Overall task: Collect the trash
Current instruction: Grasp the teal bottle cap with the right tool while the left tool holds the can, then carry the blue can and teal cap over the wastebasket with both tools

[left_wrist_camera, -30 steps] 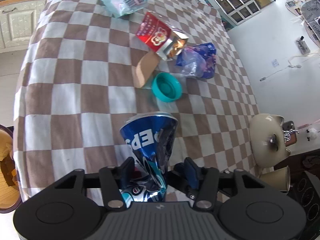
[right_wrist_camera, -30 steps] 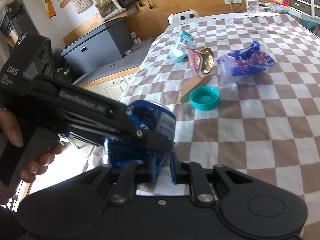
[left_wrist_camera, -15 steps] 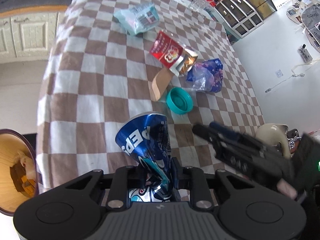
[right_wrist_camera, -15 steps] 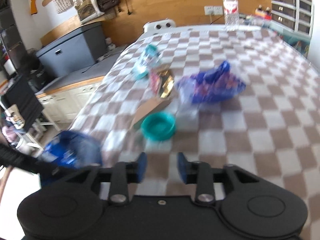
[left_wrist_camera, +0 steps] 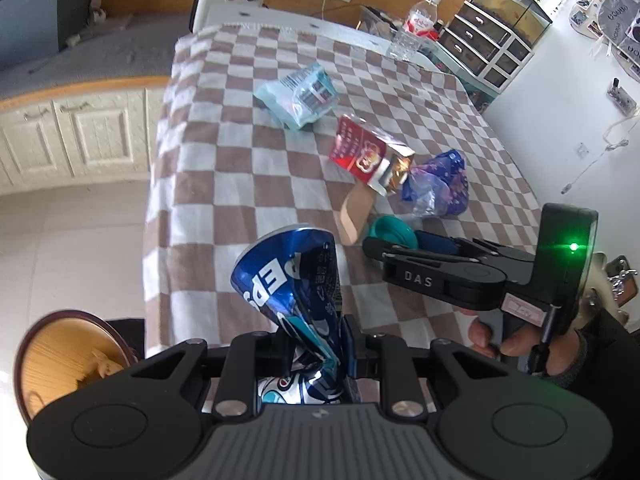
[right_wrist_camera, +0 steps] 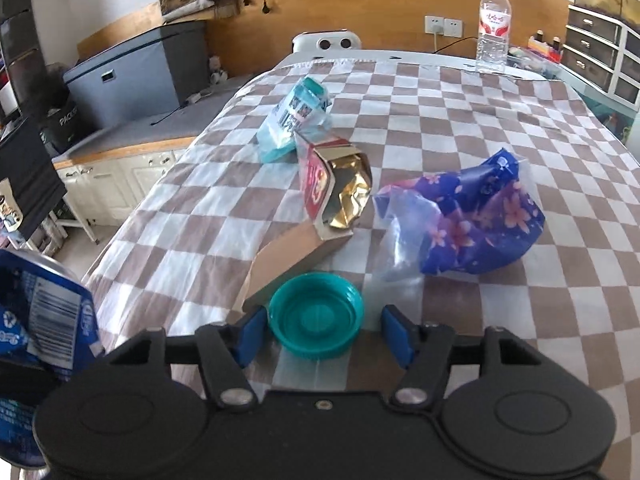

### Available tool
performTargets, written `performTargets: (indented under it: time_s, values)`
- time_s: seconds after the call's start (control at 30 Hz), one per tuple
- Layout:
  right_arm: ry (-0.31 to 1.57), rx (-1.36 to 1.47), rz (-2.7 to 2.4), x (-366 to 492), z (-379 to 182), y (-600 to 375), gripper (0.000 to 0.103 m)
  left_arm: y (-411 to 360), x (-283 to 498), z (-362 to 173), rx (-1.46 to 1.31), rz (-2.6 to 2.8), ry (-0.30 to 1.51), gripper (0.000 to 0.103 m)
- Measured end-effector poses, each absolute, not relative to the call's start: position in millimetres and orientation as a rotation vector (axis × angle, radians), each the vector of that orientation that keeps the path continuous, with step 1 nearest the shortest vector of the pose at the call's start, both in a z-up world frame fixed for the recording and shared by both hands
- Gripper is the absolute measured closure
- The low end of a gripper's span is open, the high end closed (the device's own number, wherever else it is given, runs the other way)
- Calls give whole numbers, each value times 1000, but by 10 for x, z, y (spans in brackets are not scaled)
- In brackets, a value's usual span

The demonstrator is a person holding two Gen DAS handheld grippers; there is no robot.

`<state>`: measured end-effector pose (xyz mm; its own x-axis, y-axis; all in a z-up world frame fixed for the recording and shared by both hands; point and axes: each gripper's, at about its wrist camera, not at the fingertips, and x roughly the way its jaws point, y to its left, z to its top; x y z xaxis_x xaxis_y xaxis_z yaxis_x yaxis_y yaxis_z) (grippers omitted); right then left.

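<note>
Left gripper clamps the crushed blue can at lower centre, above the bin at lower left. Right gripper, jaws opening, straddles the teal lid without touching; lid, red carton, teal packet and blue wrapper remain uncollected mid-frame.

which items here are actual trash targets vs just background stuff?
Job items:
crushed blue can, pinched in the left tool
teal lid, between the opening right tool jaws, untouched
red carton
purple wrapper
light blue packet
bin

Just lying about:
water bottle
drawer unit
</note>
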<state>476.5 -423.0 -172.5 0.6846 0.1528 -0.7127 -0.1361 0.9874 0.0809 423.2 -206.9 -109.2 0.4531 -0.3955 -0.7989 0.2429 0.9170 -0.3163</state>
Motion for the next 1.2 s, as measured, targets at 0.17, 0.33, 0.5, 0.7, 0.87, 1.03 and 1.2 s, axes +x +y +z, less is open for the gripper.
performTargets:
  time_s: [0.17,0.33,0.5,0.7,0.87,1.03,1.2]
  values:
    - [790,44,151,4706,-1701,-4249,53,-2072,4195,-1082,-138,-370,997,78]
    - [785,42,162,4532,-1593,-4251,53,-2097,4138,-1079,-112,-339,976,78]
    - [801,45,162,4262,-1453,-4260,53,-2119,4048,-1060,-84,-323,959,78]
    - [806,49,154,3912,-1268,-4272,53,-2120,3882,-970,-65,-312,919,78]
    - [796,48,146,3635,-1089,-4267,53,-2105,3715,-906,-49,-303,898,78]
    - [776,37,139,3371,-890,-4241,53,-2059,3525,-835,-47,-292,874,78]
    - [751,34,147,3179,-750,-4197,53,-1969,3347,-762,-58,-269,851,78]
